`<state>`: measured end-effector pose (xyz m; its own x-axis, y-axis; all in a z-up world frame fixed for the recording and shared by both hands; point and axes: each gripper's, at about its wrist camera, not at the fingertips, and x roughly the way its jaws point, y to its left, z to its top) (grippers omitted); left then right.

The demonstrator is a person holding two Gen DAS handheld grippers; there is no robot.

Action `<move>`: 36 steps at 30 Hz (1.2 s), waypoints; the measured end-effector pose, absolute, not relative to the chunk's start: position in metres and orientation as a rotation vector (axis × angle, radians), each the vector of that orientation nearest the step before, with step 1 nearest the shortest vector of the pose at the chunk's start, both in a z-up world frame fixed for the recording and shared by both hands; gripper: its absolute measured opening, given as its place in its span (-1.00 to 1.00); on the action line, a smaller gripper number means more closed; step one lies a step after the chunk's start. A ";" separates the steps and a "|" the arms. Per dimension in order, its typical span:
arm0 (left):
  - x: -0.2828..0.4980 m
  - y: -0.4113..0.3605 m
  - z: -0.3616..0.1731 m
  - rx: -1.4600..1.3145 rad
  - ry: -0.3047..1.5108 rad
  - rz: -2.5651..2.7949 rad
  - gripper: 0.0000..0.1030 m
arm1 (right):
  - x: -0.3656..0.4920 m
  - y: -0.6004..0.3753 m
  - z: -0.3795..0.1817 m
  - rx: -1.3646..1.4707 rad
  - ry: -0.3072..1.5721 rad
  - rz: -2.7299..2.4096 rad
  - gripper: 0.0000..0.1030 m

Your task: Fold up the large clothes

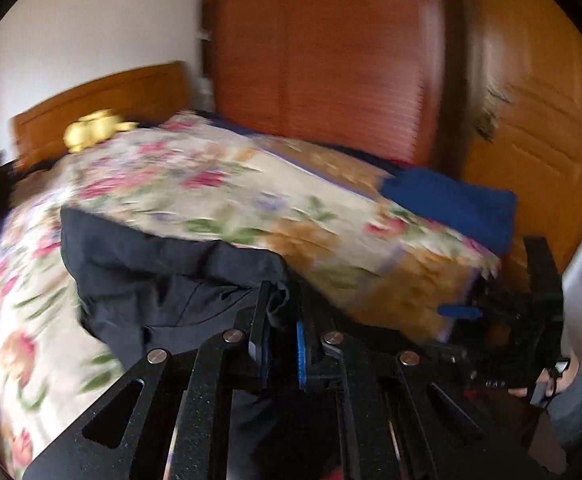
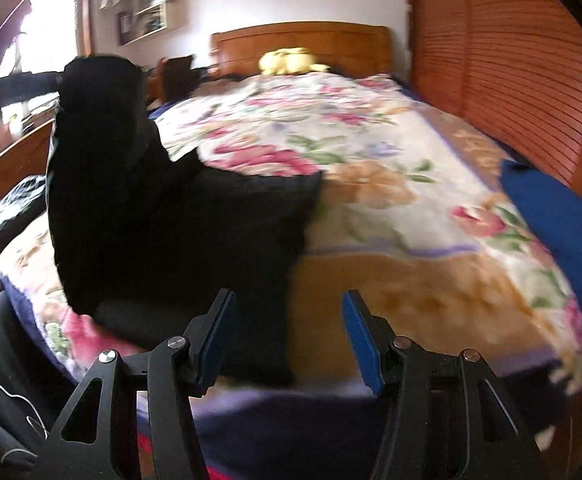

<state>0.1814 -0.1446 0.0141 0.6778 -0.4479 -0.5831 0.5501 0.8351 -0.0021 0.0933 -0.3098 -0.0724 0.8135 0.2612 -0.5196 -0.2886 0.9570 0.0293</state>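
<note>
A large black garment (image 1: 163,276) lies partly on the floral bedspread (image 1: 195,184). My left gripper (image 1: 281,312) is shut on a bunched edge of it and holds that edge lifted. In the right wrist view the black garment (image 2: 163,224) rises in a dark hump at the left of the bed (image 2: 391,184). My right gripper (image 2: 289,320) is open and empty above the bed's near edge, just right of the garment. The right gripper also shows at the right of the left wrist view (image 1: 491,308).
A blue cloth (image 2: 563,216) lies on the bed's right edge, also in the left wrist view (image 1: 451,200). A yellow plush toy (image 2: 289,60) sits by the wooden headboard (image 2: 303,40). A louvred wooden wardrobe (image 2: 511,72) stands along the right side.
</note>
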 end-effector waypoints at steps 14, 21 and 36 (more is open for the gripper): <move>0.177 -0.182 0.006 0.188 0.676 -0.599 -0.36 | 0.078 -0.335 -0.068 -0.015 0.539 0.277 0.11; 0.168 -0.129 0.027 0.146 0.599 -0.493 -0.31 | 0.087 -0.321 -0.052 -0.029 0.496 0.304 0.11; 0.176 -0.028 -0.035 0.032 0.689 -0.325 -0.31 | 0.114 -0.252 0.005 -0.170 0.383 0.411 0.12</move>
<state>0.1755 -0.0284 -0.0347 0.7236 -0.2835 -0.6293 0.3048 0.9493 -0.0772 0.1136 -0.2515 0.0048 0.8469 0.3560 -0.3950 -0.4193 0.9039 -0.0843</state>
